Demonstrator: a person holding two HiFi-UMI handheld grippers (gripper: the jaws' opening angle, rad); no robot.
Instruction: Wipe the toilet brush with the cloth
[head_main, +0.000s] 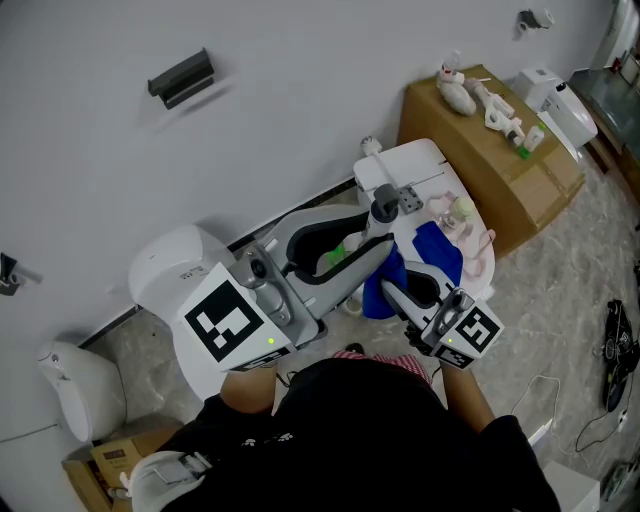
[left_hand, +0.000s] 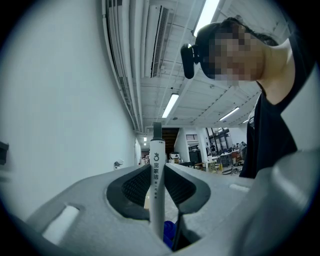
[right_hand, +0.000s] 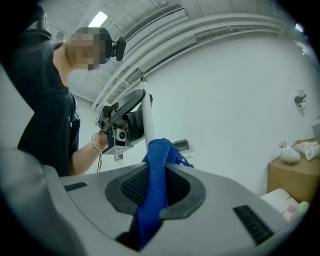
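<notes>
Left claw (left_hand: 157, 172), right claw (right_hand: 154, 177) both clamped, facing each other.

Toilet brush handle (left_hand: 157, 150): upright between the left gripper's (left_hand: 157, 169) jaws.
Cloth (right_hand: 159, 150): between the right gripper's (right_hand: 156, 175) jaws, touching the handle below the left gripper.
Cardboard box (head_main: 500, 170): right of the white unit (head_main: 420, 162), behind the 2 grippers.
</notes>
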